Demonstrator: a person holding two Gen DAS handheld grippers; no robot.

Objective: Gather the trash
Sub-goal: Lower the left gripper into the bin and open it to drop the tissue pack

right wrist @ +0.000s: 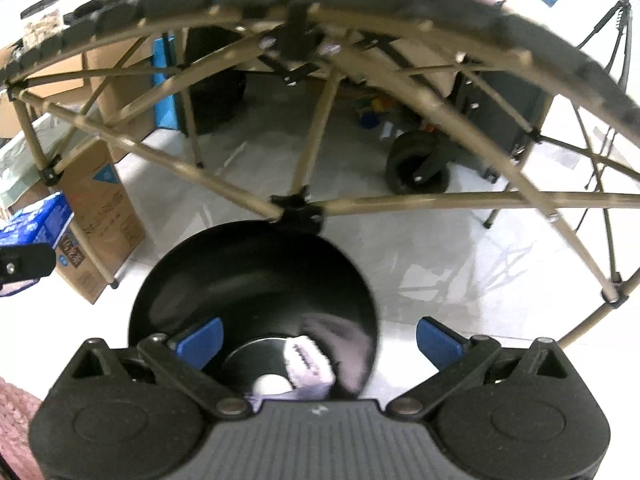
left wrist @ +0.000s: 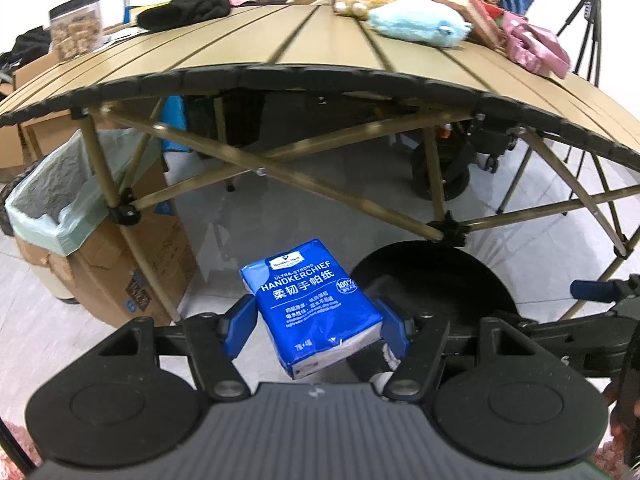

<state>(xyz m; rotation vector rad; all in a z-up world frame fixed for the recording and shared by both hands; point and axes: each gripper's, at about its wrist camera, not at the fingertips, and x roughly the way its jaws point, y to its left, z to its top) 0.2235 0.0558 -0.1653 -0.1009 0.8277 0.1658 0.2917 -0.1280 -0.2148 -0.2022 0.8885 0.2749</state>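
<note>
My left gripper (left wrist: 317, 330) is shut on a blue handkerchief tissue pack (left wrist: 316, 300), its blue pads pressing both long sides. The pack hangs above the floor, just left of a round black bin (left wrist: 436, 280). In the right wrist view my right gripper (right wrist: 320, 340) stands wide open over that black bin (right wrist: 224, 280), with nothing between its fingers. Inside the bin lie a pale lavender-white cloth piece (right wrist: 308, 364) and a small white ball (right wrist: 272, 384). The tissue pack (right wrist: 38, 216) also shows at the left edge of that view.
A folding slatted table (left wrist: 280, 40) with crossed tan legs (right wrist: 400, 202) rises just ahead, with plush toys, dark clothes and boxes on top. A cardboard box lined with a green bag (left wrist: 52, 200) stands on the left. A wheeled cart (right wrist: 416, 168) and a tripod (left wrist: 588, 20) are behind.
</note>
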